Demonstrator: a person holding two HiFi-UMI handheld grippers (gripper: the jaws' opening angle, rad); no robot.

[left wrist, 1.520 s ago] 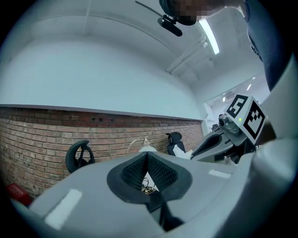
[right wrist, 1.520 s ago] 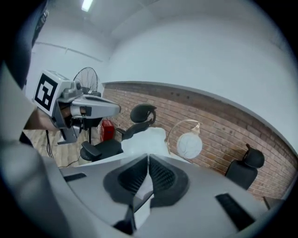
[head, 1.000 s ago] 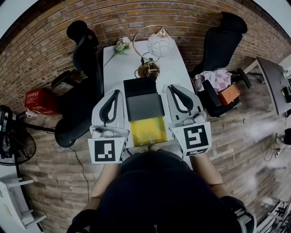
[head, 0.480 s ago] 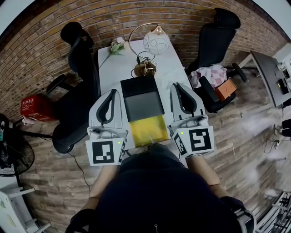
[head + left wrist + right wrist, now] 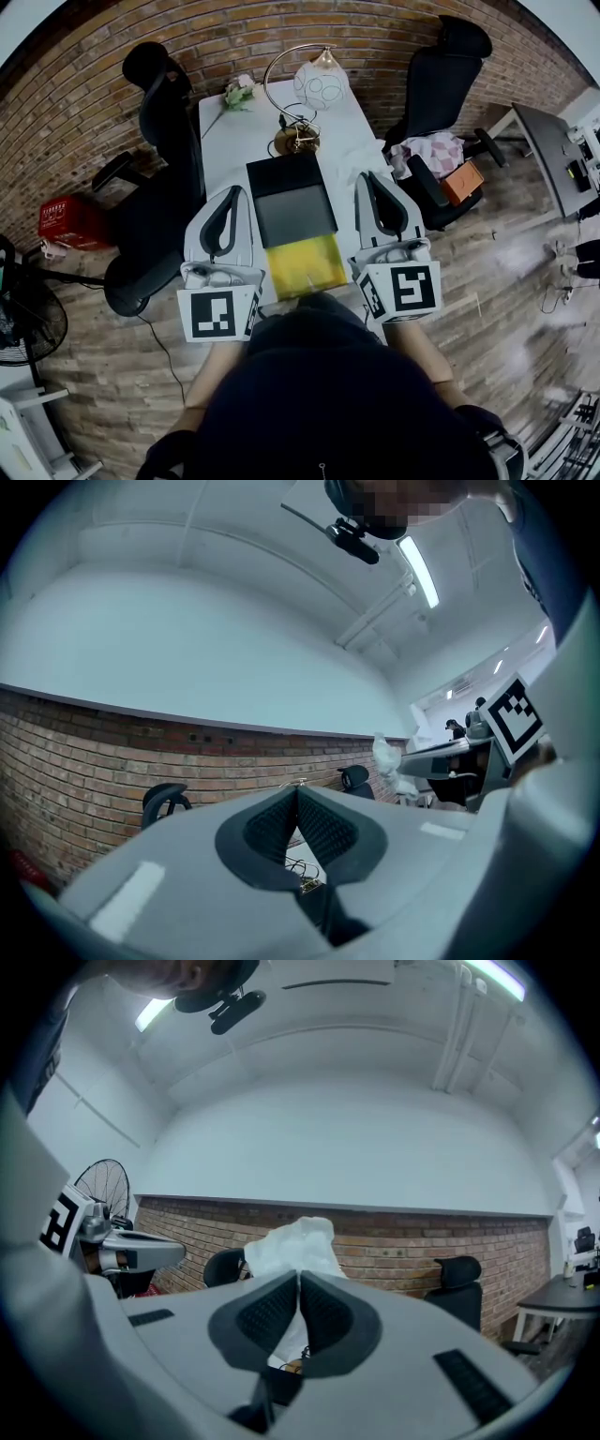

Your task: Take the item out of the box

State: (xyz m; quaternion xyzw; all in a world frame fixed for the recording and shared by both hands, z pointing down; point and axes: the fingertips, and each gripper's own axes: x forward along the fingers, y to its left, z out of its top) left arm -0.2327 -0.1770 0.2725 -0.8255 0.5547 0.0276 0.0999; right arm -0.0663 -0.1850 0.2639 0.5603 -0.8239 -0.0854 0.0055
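Observation:
A black box lies open in the middle of the white table, its lid folded back away from me. A flat yellow item lies on the table right in front of the box. My left gripper hovers at the box's left side and my right gripper at its right side, both pointing away from me. The left gripper is shut with nothing between its pads. The right gripper is also shut and empty, with a crumpled white bag beyond it.
A gold arc lamp with a glass globe stands behind the box, beside a flower and the white bag. Black office chairs flank the table; the right one holds clothes. A red crate sits on the floor at left.
The right gripper has rolled slightly, tilting its marker cube. Both grippers stay beside the box, and the box and yellow item have not moved.

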